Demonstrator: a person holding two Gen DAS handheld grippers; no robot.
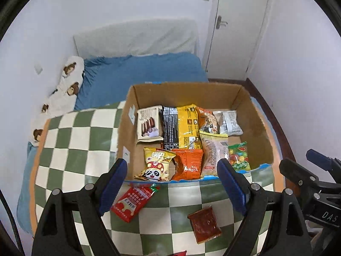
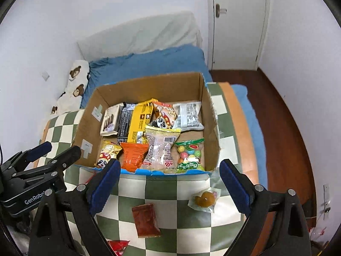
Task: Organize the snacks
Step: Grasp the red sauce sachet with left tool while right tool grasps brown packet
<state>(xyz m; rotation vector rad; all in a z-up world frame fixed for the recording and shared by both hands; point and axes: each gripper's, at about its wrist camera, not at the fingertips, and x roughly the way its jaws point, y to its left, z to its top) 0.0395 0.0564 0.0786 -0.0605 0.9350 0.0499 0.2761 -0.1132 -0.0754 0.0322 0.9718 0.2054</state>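
Observation:
An open cardboard box (image 1: 191,93) (image 2: 149,86) holds several snack packs, among them a yellow bag (image 1: 188,123) and a candy bag (image 2: 189,155). It stands on a green-and-white checked cloth (image 1: 85,132). In front of the box lie a red packet (image 1: 134,202), a dark red sachet (image 1: 205,224) (image 2: 146,219) and a round brown sweet in clear wrap (image 2: 204,198). My left gripper (image 1: 171,166) hangs open above the box's near edge and holds nothing. Just as empty, my right gripper (image 2: 169,166) is open over the same edge.
The checked cloth covers a bed with a blue sheet (image 1: 145,70) and a bear-print pillow (image 1: 68,85) by the left wall. A white door (image 1: 236,25) and dark wooden floor (image 2: 277,111) are to the right. Another red packet (image 2: 118,245) lies at the near edge.

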